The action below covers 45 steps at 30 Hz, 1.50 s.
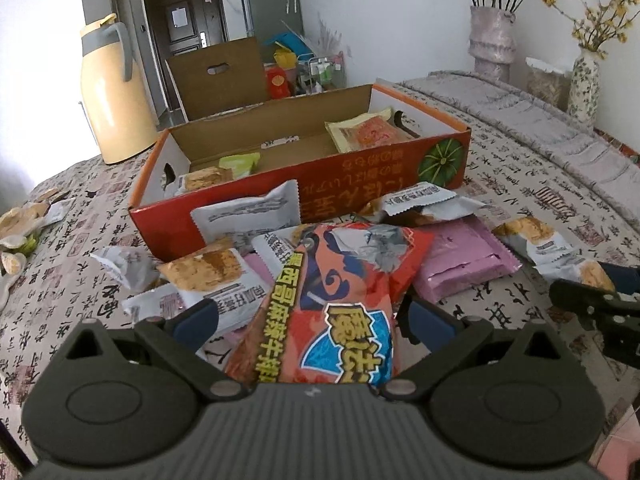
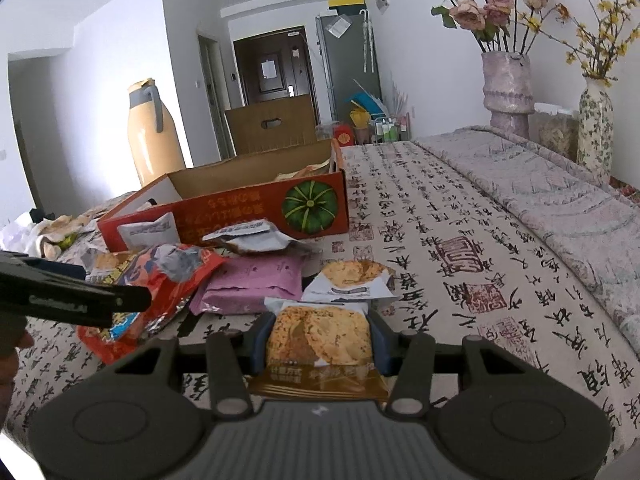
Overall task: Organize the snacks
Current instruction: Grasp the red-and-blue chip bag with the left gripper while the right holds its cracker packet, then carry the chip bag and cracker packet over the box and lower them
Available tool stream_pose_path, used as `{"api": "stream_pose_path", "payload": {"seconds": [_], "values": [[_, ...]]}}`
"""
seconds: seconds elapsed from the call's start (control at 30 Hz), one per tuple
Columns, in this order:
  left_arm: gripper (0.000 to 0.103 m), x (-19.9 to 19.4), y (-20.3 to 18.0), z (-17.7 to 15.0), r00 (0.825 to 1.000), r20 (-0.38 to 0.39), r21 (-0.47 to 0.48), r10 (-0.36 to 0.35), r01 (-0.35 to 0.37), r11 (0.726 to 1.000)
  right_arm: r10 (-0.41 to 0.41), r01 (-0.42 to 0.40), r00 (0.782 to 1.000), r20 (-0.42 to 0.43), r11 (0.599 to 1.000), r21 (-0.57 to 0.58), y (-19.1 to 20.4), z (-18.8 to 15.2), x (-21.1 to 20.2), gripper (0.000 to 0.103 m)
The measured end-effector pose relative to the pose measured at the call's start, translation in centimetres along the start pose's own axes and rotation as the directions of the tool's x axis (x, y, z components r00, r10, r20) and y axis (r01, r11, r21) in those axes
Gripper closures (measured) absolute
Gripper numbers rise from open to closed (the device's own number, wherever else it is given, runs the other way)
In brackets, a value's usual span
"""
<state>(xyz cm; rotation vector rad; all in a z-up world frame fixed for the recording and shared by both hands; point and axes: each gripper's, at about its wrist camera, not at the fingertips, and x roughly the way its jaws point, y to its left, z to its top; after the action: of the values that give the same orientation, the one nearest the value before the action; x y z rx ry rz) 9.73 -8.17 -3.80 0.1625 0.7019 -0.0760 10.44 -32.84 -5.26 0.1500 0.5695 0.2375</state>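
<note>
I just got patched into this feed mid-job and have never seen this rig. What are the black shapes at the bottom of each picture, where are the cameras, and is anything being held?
There is no robot arm: a person holds one hand tool in each hand, and each tool ends in two-finger tongs. A fisheye camera on each tool looks forward along its fingers, so the black shapes are the tool itself.

In the left view, the left tongs stand open around a large orange-red foil snack bag; the pads do not appear to press it. In the right view, the right tongs are shut on a small crispy-cake packet with a brown end.

More packets and a flat pink pouch lie on the calligraphy-print tablecloth. Behind them is the open red cardboard box with a green pumpkin picture, already holding some snacks.
</note>
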Motion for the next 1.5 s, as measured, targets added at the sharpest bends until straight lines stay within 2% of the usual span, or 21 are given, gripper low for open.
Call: {"api": "stream_pose_path", "payload": {"seconds": [0.27,0.43,0.7,1.17,1.5], "values": [[0.001,1.3,-1.0,0.0,1.000,-0.018,0.029,-0.004,0.004,1.000,0.029,-0.029,1.000,-0.012,0.999,0.018,-0.7,-0.4,0.8,0.055],[0.018,1.9,-1.3,-0.1,0.999,-0.035,0.039,-0.010,0.011,0.999,0.039,-0.038,0.999,-0.017,0.999,0.027,-1.0,-0.7,1.0,0.055],[0.034,1.8,-1.5,-0.2,0.999,-0.028,0.033,-0.036,0.037,0.999,0.048,-0.047,0.999,-0.016,0.998,0.032,-1.2,-0.8,1.1,0.055],[0.038,0.1,-1.3,-0.3,0.998,0.008,0.026,-0.068,0.067,0.997,0.051,-0.051,0.999,-0.001,0.998,0.025,-0.6,-0.9,0.1,0.055],[0.038,-2.0,-0.8,0.6,0.994,0.073,0.018,-0.075,0.074,0.997,0.065,-0.066,0.997,0.032,0.998,0.002,0.7,0.0,-0.7,0.055]]}}
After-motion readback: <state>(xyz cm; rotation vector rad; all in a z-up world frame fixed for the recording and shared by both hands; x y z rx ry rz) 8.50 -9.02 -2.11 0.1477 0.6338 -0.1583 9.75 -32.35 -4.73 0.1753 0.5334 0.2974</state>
